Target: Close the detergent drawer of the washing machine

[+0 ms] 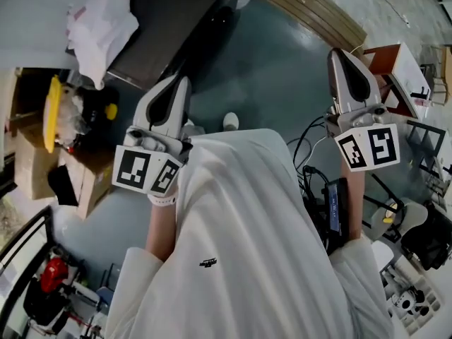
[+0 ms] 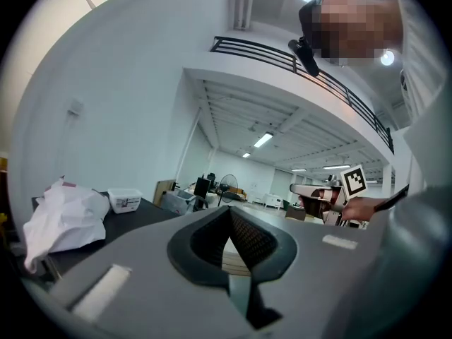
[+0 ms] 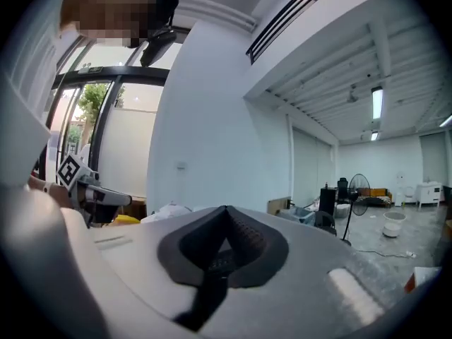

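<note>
The person is holding both claws out in front of the body. The left claw (image 1: 181, 85) is keeping its jaws pressed together with nothing between them, and the right claw (image 1: 340, 55) is doing the same, with tips meeting and nothing held. No washing machine or detergent drawer is showing in any view. The head view is taking in only the floor (image 1: 268, 76), a dark surface (image 1: 166, 27) at upper centre carrying a white bag (image 1: 99, 27), and a cardboard box (image 1: 28, 154) at the left edge. Judging from the task alone, such a drawer is probably going to be light, stiff plastic sliding on rails — a flat push on the middle of its front face is likely suiting it better than a pinch.
</note>
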`<state>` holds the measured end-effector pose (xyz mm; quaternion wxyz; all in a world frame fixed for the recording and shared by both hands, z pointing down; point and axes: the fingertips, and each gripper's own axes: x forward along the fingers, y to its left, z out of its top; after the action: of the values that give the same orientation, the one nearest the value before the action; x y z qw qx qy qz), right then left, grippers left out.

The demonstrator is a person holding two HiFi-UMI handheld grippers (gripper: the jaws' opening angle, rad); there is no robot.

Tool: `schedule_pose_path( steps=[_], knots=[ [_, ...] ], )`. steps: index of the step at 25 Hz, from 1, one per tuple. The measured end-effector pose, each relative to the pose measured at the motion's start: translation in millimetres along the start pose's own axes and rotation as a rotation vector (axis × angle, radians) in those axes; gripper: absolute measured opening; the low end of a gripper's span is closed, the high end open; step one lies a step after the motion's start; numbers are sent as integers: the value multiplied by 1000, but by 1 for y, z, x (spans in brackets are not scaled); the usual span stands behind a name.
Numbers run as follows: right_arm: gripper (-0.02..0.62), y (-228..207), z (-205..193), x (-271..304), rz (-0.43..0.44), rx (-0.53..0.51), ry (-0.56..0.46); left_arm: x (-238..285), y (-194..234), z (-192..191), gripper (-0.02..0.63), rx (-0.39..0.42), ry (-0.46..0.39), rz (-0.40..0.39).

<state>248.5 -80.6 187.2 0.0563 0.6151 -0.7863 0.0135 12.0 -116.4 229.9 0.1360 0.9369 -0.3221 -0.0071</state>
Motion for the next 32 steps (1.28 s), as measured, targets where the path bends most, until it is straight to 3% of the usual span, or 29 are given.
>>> schedule_pose_path(
  steps=[8, 12, 17, 32],
  knots=[
    [-2, 21, -17, 16, 147, 78, 15, 5, -14, 3, 18, -9, -15, -10],
    [-2, 30, -45, 19, 203, 43, 74, 1, -12, 0, 18, -17, -6, -5],
    [-2, 27, -59, 18, 198, 100, 76, 5, -12, -5, 18, -20, 4, -7],
    [-2, 20, -62, 12, 165, 119, 99, 12, -14, -15, 18, -28, 27, -19]
  ],
)
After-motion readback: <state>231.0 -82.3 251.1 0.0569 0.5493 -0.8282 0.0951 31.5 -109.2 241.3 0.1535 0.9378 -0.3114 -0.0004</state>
